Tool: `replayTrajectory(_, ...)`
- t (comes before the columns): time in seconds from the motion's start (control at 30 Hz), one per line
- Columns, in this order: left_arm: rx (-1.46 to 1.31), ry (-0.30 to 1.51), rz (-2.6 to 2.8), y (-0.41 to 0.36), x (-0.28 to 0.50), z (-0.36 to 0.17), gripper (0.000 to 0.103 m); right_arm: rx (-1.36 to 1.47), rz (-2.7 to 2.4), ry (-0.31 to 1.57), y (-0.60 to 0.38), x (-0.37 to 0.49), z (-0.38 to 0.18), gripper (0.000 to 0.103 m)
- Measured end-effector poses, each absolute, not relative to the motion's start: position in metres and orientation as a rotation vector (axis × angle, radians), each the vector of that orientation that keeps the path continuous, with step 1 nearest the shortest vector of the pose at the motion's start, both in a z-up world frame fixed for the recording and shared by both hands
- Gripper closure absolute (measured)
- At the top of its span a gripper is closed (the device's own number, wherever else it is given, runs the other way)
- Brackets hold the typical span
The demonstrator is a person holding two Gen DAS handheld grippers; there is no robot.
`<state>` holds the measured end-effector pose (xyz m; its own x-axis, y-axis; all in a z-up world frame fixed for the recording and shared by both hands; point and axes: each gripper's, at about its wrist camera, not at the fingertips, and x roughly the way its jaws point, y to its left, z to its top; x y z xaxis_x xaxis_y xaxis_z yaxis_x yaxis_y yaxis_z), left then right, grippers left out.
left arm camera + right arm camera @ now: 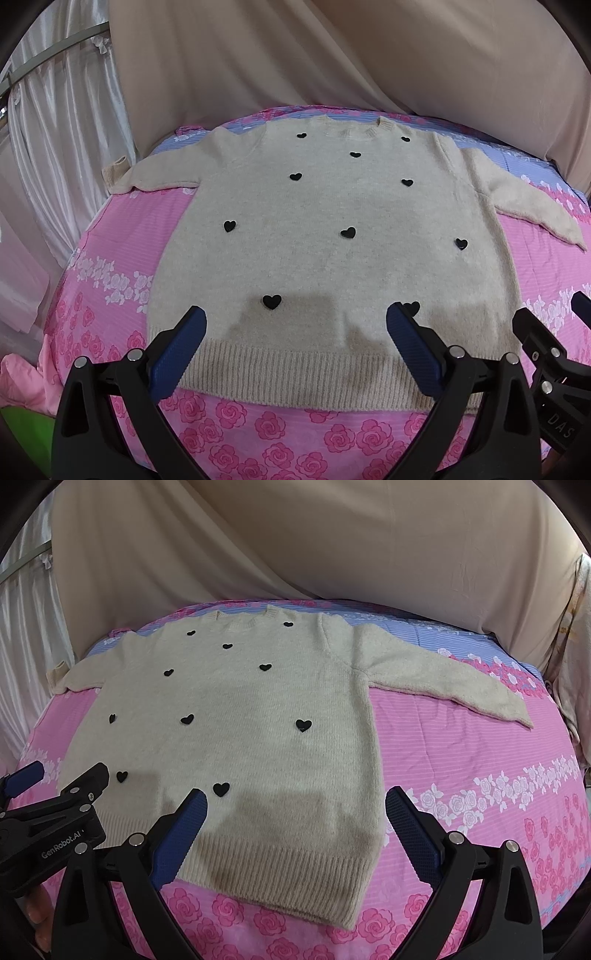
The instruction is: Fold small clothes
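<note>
Here, a cream sweater [332, 229] lies spread flat on a bed, both grippers hovering wide apart over its hem.

The sweater, dotted with small black hearts [347, 232], rests face up on the pink rose-print bedsheet [258, 435], neckline away from the cameras, both sleeves stretched out sideways and the ribbed hem [295, 373] nearest. The left gripper [295, 317] hangs above the hem's middle, fingers spread and holding nothing. The right gripper [295, 797] hangs above the hem's right corner, also spread and empty, one blue finger [413, 830] over the bare sheet. A beige cloth [295, 546] drapes behind the bed.
</note>
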<state>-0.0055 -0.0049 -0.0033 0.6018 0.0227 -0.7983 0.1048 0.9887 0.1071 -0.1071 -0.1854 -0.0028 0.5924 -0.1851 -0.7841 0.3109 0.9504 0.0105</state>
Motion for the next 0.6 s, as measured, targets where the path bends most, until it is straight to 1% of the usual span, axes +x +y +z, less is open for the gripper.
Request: replayTrajectory(0.6, 0.157, 0.926, -0.046, -0.009, -0.0041, -0.0039, 0.007, 0.148, -0.286, 0.899, -0.1795, -0.1043, -0.004, 0.007)
